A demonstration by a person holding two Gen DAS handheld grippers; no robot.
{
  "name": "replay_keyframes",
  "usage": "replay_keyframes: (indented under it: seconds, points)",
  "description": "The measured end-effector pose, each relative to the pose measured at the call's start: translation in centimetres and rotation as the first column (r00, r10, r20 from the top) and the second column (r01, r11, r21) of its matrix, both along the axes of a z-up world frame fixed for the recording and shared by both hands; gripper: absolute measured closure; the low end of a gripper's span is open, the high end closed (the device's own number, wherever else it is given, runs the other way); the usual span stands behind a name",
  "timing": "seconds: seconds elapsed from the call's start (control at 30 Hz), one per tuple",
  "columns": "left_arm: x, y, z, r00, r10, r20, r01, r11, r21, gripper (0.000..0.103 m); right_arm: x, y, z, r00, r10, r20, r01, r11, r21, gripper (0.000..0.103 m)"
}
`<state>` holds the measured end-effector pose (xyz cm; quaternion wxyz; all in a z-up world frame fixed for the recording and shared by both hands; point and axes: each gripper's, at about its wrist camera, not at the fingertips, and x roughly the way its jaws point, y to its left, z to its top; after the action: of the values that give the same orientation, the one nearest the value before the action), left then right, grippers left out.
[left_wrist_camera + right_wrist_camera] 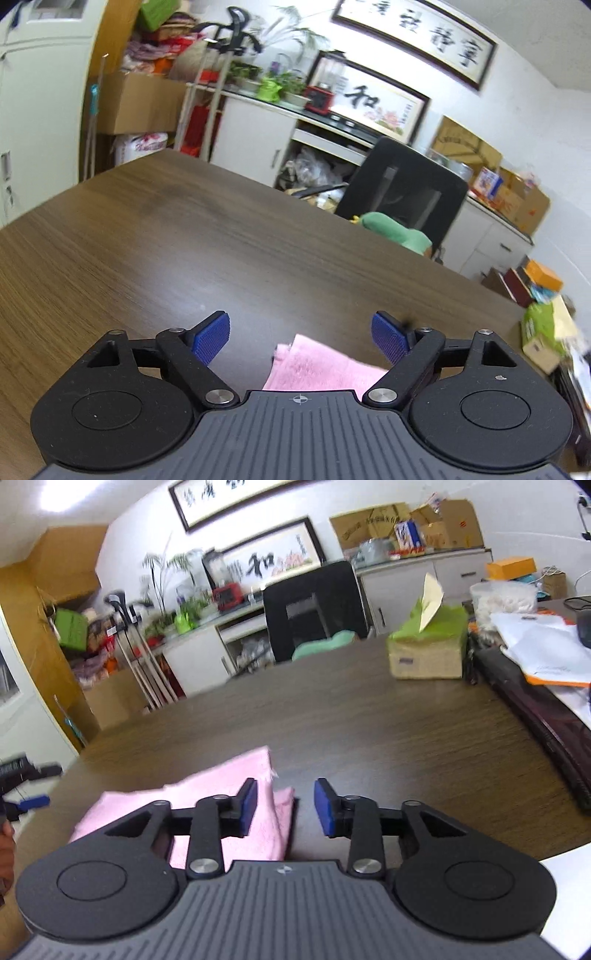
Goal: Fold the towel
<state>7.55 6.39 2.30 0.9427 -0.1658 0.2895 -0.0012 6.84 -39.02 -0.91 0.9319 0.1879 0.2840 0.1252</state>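
Pink terry towel (221, 794) lies layered on the dark wood-grain table (369, 720), beneath my right gripper (285, 808) and before my left gripper (301, 338); both spread wide, holding nothing. Risk, I judge: a pinch catching one layer, dragging the stack askew

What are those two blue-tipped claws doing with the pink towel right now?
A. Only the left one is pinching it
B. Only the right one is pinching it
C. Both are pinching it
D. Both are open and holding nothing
D: the left gripper and the right gripper both show spread fingers with a clear gap, and the pink towel lies loose on the table.
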Motion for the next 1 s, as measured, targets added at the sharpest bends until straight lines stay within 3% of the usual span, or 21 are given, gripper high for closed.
replay_keyframes:
  seconds: [0.1,0.17,0.27,0.33,0.5,0.6,0.7,0.73,0.83,0.87,0.93,1.0]
  points:
    - [-0.6,-0.6,-0.8,0.997,-0.072,-0.022,0.073,0.997,0.027,0.017,-0.1,0.1,0.2,0.999,0.047,0.021,-0.048,0.997,0.057,0.052]
    - [-1.0,-1.5,-1.7,0.991,-0.122,-0.049,0.124,0.991,0.055,0.017,-0.1,0.2,0.3,0.997,0.065,0.029,-0.067,0.994,0.082,0.052]
    - [-1.5,-2.7,-2.4,0.985,-0.16,-0.063,0.166,0.981,0.104,0.018,0.7,0.0,-0.1,0.999,-0.041,-0.007,0.041,0.998,0.044,0.049]
    - [-1.7,-3.5,-2.9,0.979,-0.188,-0.076,0.197,0.972,0.127,0.018,1.3,-0.8,-0.5,0.999,-0.046,-0.023,0.048,0.996,0.07,0.048]
    - [-1.4,-4.2,-3.4,0.974,-0.204,-0.094,0.214,0.97,0.112,0.017,3.9,-1.8,-2.2,0.997,0.06,-0.04,-0.052,0.983,0.179,0.05]
    - [-1.2,-4.3,-3.7,0.974,-0.202,-0.1,0.213,0.971,0.111,0.016,5.4,-1.7,-3.1,0.993,0.102,-0.06,-0.087,0.972,0.219,0.06]
    - [-1.1,-4.3,-4.0,0.974,-0.201,-0.105,0.212,0.971,0.107,0.014,6.3,-2.2,-3.9,0.979,0.181,-0.098,-0.134,0.922,0.363,0.076]
    - [-1.2,-4.3,-4.0,0.974,-0.201,-0.105,0.212,0.971,0.107,0.014,6.5,-2.8,-4.2,0.971,0.212,-0.108,-0.14,0.876,0.461,0.083]
    - [-1.4,-4.2,-4.2,0.973,-0.207,-0.104,0.218,0.97,0.107,0.011,7.4,-4.3,-5.1,0.93,0.336,-0.147,-0.134,0.685,0.717,0.083]
    - [-1.5,-4.2,-4.2,0.973,-0.207,-0.103,0.217,0.97,0.106,0.011,7.6,-4.7,-5.4,0.922,0.35,-0.164,-0.11,0.644,0.757,0.083]
    - [-1.7,-4.3,-4.2,0.974,-0.206,-0.1,0.216,0.97,0.109,0.01,8.0,-5.5,-5.6,0.926,0.307,-0.22,-0.033,0.646,0.763,0.079]
    - [-1.8,-4.4,-4.2,0.975,-0.201,-0.095,0.211,0.97,0.119,0.01,8.3,-5.9,-5.5,0.935,0.229,-0.27,0.027,0.714,0.699,0.075]
